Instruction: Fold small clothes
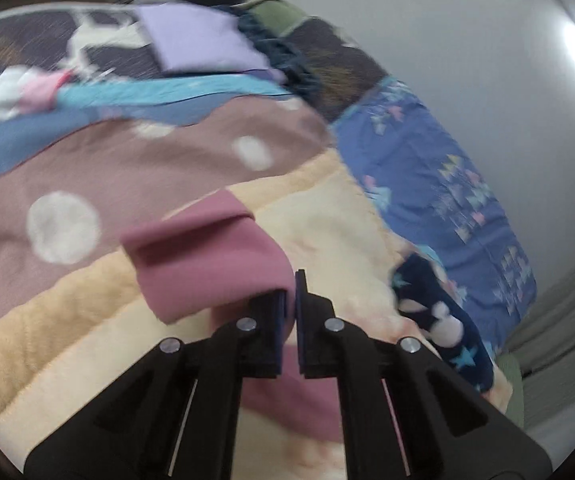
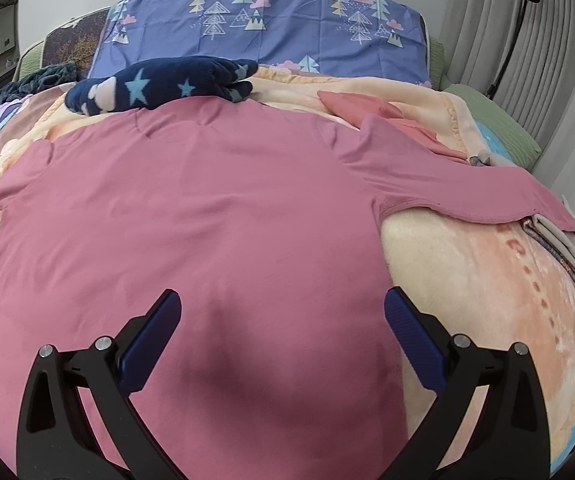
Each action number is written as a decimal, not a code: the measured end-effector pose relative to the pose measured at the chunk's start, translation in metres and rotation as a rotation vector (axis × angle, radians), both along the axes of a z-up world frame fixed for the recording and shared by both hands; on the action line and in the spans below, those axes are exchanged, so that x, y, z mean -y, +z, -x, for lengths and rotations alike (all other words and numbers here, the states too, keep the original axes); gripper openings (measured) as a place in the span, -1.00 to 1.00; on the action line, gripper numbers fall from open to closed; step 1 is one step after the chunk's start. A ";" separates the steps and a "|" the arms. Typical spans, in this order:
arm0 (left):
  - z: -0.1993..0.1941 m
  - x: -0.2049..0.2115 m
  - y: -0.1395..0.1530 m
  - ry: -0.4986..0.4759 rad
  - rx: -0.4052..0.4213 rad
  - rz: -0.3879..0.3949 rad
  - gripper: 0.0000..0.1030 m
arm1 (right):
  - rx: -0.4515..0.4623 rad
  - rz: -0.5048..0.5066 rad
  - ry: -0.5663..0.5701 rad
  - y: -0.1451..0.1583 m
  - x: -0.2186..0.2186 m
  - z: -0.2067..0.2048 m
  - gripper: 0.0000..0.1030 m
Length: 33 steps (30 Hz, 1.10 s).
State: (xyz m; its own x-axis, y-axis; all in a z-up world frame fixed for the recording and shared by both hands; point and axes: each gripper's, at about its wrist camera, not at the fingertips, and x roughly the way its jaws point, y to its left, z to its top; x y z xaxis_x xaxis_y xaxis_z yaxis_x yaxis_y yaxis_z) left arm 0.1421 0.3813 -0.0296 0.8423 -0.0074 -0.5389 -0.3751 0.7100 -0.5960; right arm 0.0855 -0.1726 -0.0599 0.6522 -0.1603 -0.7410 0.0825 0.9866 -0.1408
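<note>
A pink long-sleeved shirt (image 2: pixel 207 208) lies spread flat on a cream blanket (image 2: pixel 467 280), and its right sleeve (image 2: pixel 467 188) stretches out to the right. My right gripper (image 2: pixel 281 308) hangs open just above the shirt's lower body, with nothing between its blue pads. In the left wrist view, my left gripper (image 1: pixel 290 292) is shut on a folded end of the pink shirt (image 1: pixel 207 256). That end is lifted off the blanket (image 1: pixel 87 340) and drapes left of the fingers, with more pink cloth below the jaws.
A navy star-patterned fleece (image 2: pixel 159 84) lies beyond the shirt, before a blue tree-print pillow (image 2: pixel 287 20). Folded cloth (image 2: pixel 567 248) sits at the right edge of the bed. A folded lilac garment (image 1: pixel 199 36) and a white and pink heap (image 1: pixel 7 92) lie far left.
</note>
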 end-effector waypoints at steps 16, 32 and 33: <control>-0.003 0.301 -0.005 -0.707 -0.054 -0.563 0.41 | 0.033 -0.076 -0.063 0.016 0.046 0.008 0.97; -0.008 0.161 -0.055 -0.406 -0.267 -0.384 0.48 | -0.237 -0.588 0.269 -0.024 -0.035 -0.148 0.18; -0.011 0.160 -0.056 -0.402 -0.266 -0.372 0.48 | -0.245 -0.609 0.254 -0.031 -0.039 -0.157 0.19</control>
